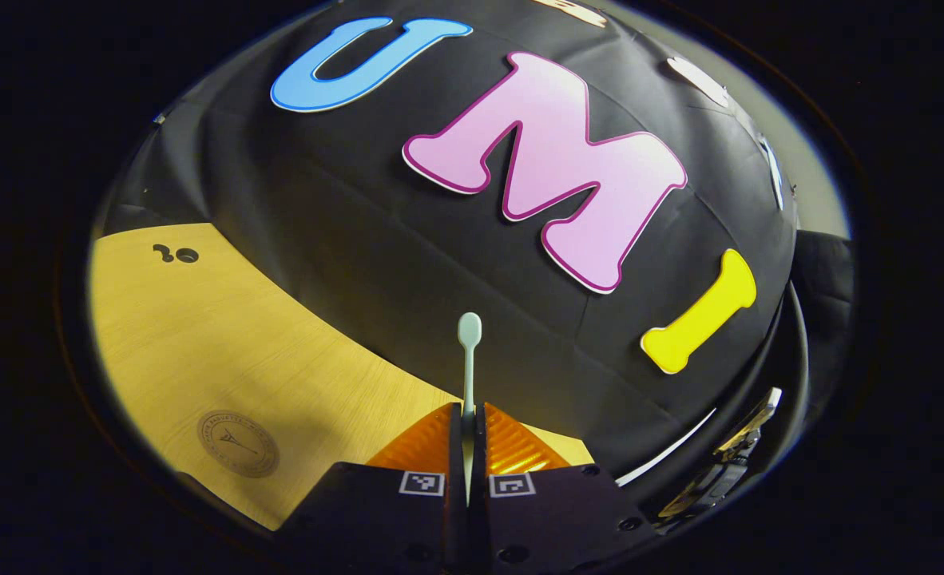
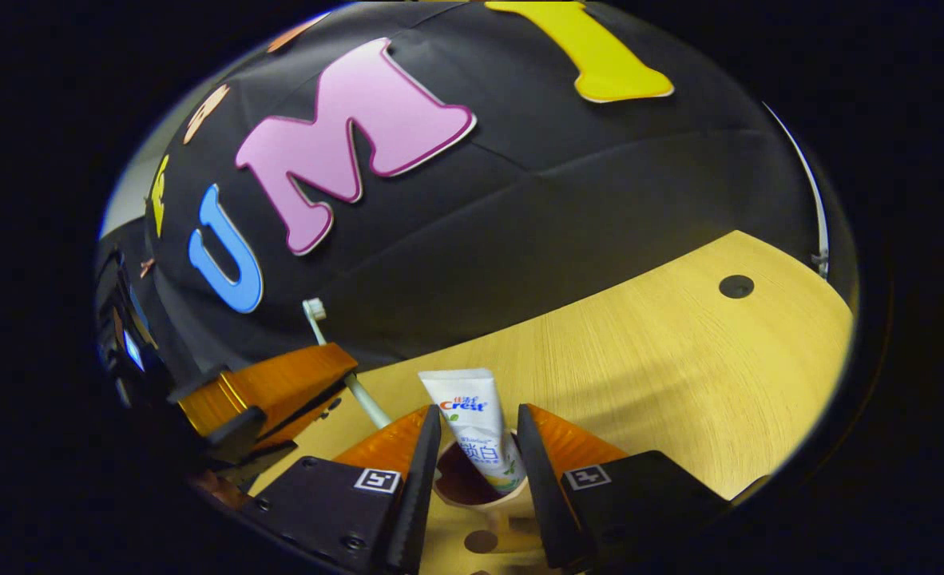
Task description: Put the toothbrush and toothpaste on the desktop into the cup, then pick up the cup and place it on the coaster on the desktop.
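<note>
While our left claw pinches the toothbrush upright above the table, near the coaster, we see our right claw spread either side of the toothpaste, which stands tilted in the cup.

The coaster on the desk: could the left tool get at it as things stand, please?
Probably not yet. The left tool is shut on the toothbrush, so it is occupied. The way itself looks free: the coaster lies bare on the desk with nothing on it.
</note>
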